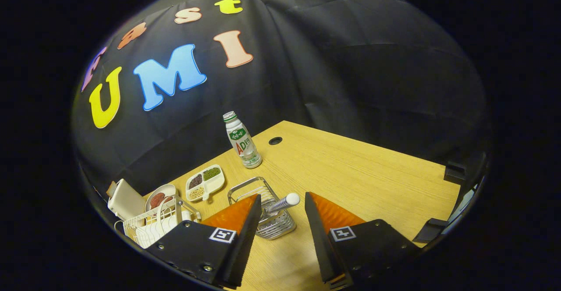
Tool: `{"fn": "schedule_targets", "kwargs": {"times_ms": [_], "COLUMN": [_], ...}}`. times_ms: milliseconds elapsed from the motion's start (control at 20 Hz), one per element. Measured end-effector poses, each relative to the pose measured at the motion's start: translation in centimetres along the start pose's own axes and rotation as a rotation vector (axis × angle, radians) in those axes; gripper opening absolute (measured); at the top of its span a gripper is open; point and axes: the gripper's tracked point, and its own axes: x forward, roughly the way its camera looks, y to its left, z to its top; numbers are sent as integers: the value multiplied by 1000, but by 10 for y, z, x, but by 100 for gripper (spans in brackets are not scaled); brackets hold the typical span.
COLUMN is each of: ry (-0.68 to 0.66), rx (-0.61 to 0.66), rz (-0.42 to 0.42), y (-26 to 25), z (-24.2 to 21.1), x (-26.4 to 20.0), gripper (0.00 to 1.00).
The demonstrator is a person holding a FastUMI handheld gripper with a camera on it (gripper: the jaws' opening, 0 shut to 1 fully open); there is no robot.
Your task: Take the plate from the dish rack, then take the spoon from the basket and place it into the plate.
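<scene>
Pale wood-grain table (350, 172), matt and smooth. On it, shiny wire-metal basket (263, 207); inside the basket, spoon (284, 202) with ribbed, glossy grey handle and smooth white tip. Just behind the basket, glossy white plastic bottle (242, 141) and glazed white divided dish (206, 182). Left of the basket, white coated-wire rack (149, 227). Gripper (280, 216) open either side of the spoon: matt black plates, textured orange fingers (234, 214).

Light wooden table (350, 172) with kitchen items grouped at one side.
From the wire basket (267, 214), a bottle (242, 141) stands at 11 o'clock, a divided snack tray (206, 182) at 10, the white dish rack (153, 225) at 9. A round hole (275, 140) lies beside the bottle.
</scene>
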Motion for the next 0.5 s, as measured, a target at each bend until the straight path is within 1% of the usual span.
{"fn": "schedule_targets", "kwargs": {"times_ms": [150,200,250,300,350,450,500], "ry": [1,2,-6,-10,-13,-35,-32], "rx": [-3,-6,-2,-9,-11,-6,-24], "rz": [1,-7,18,9,3,20,-4], "y": [0,-2,3,2,-1,2,-1], "z": [-2,-1,1,3,2,10,9], "x": [14,16,20,23,18,13,16], "gripper": [63,53,44,35,31,31,27]}}
